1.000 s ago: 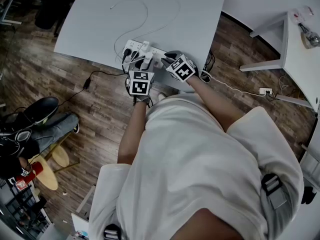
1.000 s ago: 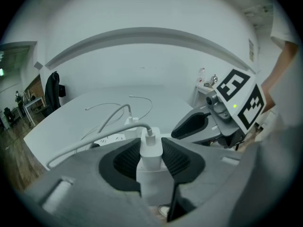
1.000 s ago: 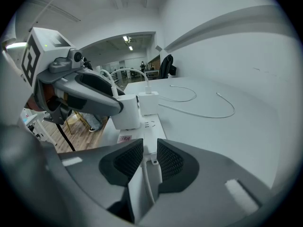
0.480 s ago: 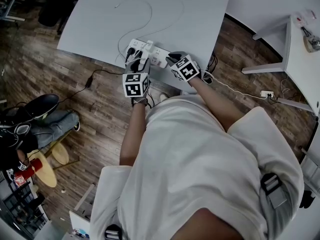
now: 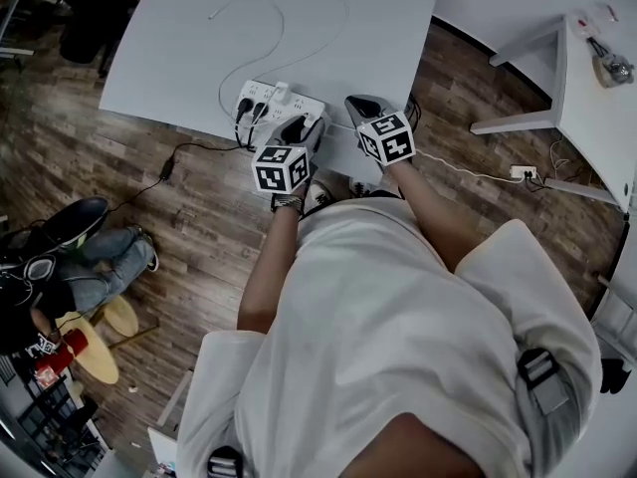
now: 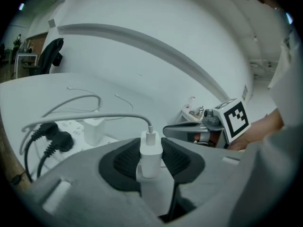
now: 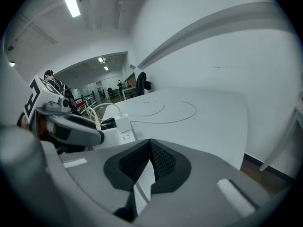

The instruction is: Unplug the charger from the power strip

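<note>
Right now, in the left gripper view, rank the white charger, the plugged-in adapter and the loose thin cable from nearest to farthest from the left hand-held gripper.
1. White charger: clamped between the jaws, centre.
2. Plugged-in adapter: on the power strip, left of centre.
3. Loose thin cable: farthest back, beyond the strip.
</note>
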Tool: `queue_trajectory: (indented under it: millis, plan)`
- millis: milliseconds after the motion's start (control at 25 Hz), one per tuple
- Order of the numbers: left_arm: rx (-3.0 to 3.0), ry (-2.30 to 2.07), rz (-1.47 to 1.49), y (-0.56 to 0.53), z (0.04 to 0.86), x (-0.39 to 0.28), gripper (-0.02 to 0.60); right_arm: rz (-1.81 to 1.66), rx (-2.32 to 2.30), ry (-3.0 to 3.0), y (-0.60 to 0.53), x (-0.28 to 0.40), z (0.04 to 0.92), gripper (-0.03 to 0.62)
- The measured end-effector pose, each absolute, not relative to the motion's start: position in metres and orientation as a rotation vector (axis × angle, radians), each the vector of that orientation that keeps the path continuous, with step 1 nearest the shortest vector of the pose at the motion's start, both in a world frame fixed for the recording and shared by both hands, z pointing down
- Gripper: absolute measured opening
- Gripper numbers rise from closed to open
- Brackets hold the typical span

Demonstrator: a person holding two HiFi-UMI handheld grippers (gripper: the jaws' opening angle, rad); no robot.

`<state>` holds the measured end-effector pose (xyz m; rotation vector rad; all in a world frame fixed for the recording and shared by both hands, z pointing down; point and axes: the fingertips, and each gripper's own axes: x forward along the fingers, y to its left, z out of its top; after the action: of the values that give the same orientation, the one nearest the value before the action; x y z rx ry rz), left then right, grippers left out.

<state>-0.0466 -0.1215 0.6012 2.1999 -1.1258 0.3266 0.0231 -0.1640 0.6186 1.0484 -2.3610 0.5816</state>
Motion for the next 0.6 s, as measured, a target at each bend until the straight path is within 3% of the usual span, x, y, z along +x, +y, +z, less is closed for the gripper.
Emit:
queue_trajectory:
  millis: [280,600]
  plan:
    - [2.143,-1.010,0.297,-0.133,0.617,0.010,0.141,0.593,1.164,-2.334,-0.159,0.070,0.604,0.005]
    - [1.971,-0.977,0.175,-0.147,0.638,0.030,0.146,0.610,1.194,-2.294,-0.154,0.100,0.606,0.003]
